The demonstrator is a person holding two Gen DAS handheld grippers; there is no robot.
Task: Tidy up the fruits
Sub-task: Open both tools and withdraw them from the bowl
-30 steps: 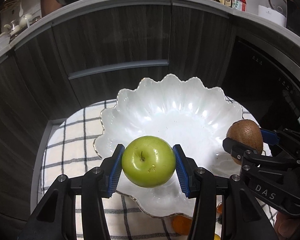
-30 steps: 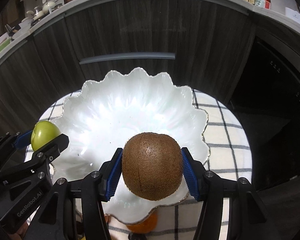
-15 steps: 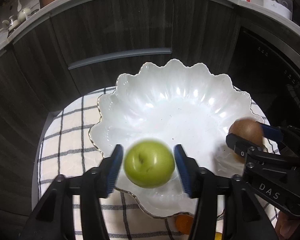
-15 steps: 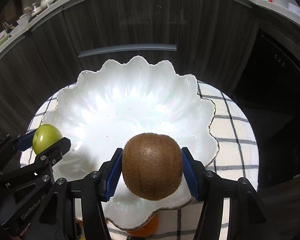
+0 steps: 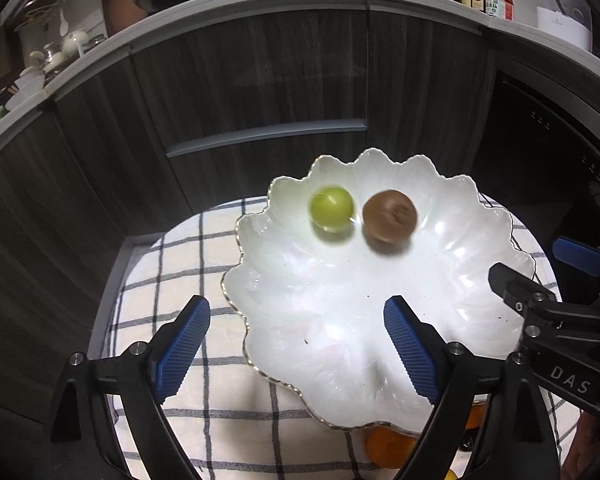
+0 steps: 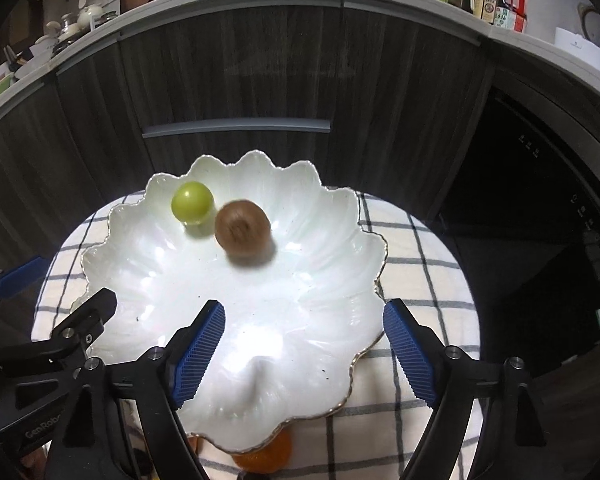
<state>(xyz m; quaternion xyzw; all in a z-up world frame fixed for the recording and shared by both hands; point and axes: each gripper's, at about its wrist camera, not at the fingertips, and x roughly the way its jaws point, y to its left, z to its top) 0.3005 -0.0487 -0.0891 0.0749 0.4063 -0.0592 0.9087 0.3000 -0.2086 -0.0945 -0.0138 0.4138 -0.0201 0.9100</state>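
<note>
A white scalloped bowl (image 5: 284, 332) (image 6: 112, 248) sits on a checked cloth. A green apple (image 5: 331, 208) (image 6: 192, 201) and a brown kiwi (image 5: 388, 216) (image 6: 242, 229) lie side by side at the far part of the bowl, both slightly blurred. My left gripper (image 5: 296, 344) is open and empty above the bowl's near left rim. My right gripper (image 6: 303, 344) is open and empty above the bowl's near right part. Each gripper also shows at the edge of the other's view.
An orange fruit (image 5: 387, 446) (image 6: 264, 454) lies on the checked cloth (image 5: 160, 280) (image 6: 411, 264), partly under the bowl's near rim. Dark cabinet fronts (image 5: 260, 80) stand behind, under a counter with pans and bottles. A dark appliance (image 6: 539, 208) is at the right.
Both grippers opened and drew back. The apple and the kiwi left the jaws and now lie at the far side of the bowl.
</note>
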